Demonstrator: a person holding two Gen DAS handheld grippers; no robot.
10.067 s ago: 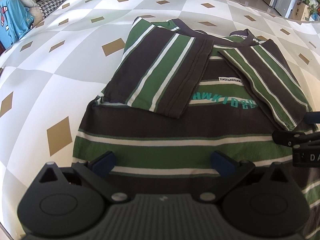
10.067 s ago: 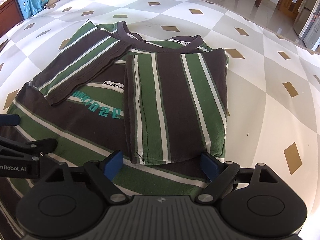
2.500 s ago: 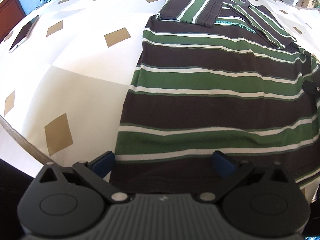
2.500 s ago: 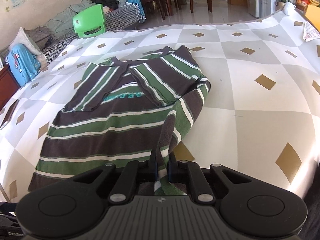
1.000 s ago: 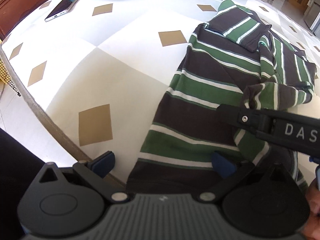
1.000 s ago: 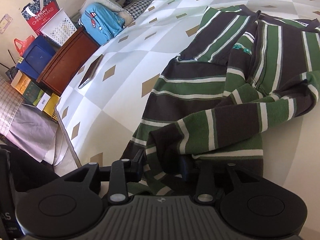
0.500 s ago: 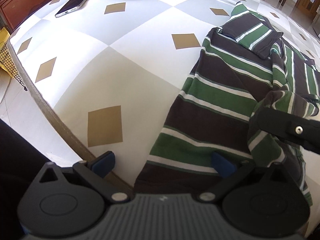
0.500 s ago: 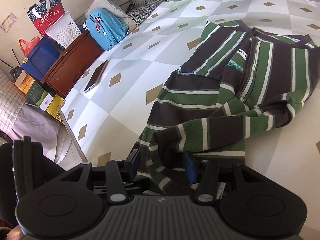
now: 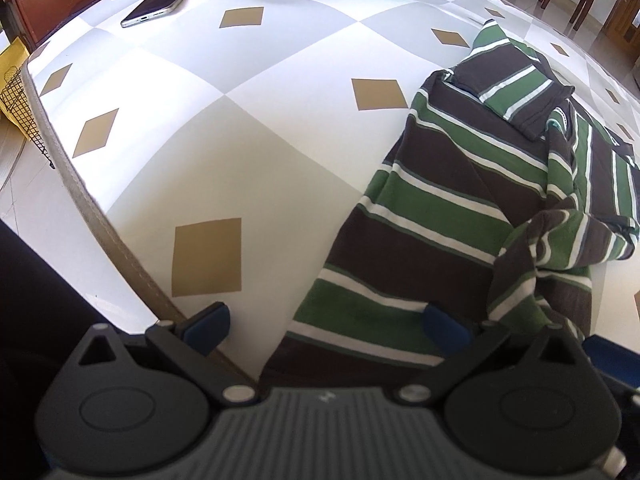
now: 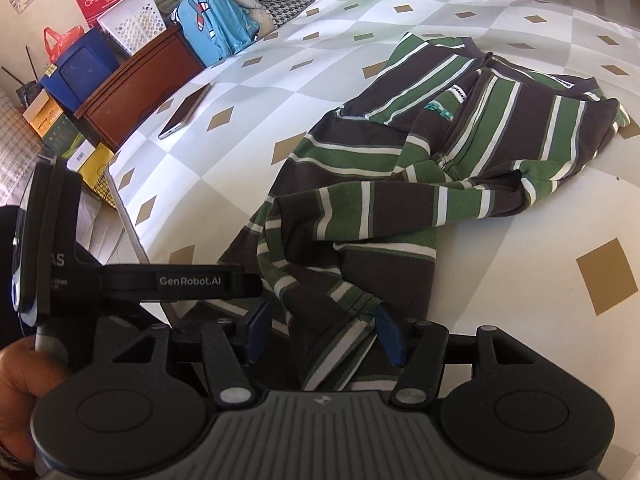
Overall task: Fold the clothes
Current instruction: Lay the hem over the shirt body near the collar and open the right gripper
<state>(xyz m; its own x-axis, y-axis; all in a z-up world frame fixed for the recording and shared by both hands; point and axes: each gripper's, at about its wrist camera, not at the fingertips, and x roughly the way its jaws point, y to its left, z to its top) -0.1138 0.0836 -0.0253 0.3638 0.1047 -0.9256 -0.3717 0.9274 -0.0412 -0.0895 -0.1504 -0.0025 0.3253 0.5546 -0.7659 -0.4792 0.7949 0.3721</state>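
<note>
A green, brown and white striped shirt lies on the desk, which is covered by a white and grey cloth with tan diamonds. Its sleeves are folded in over the chest at the far end, and one side of the lower body is bunched and turned over itself, leaving a rumpled ridge across the middle. The hem end hangs close to the desk's near edge. The left hand-held gripper hovers at that near edge with its blue-tipped fingers spread wide apart; one fingertip sits over the bare cloth and the other over the shirt's hem stripes, and nothing is held between them. The right hand-held gripper is partly opened, its two blue pads standing on either side of a hanging fold of the shirt's hem without clearly pinching it. In the right wrist view the left device and a hand holding it appear at the lower left. A phone lies well apart from the shirt, near the desk's far side.
</note>
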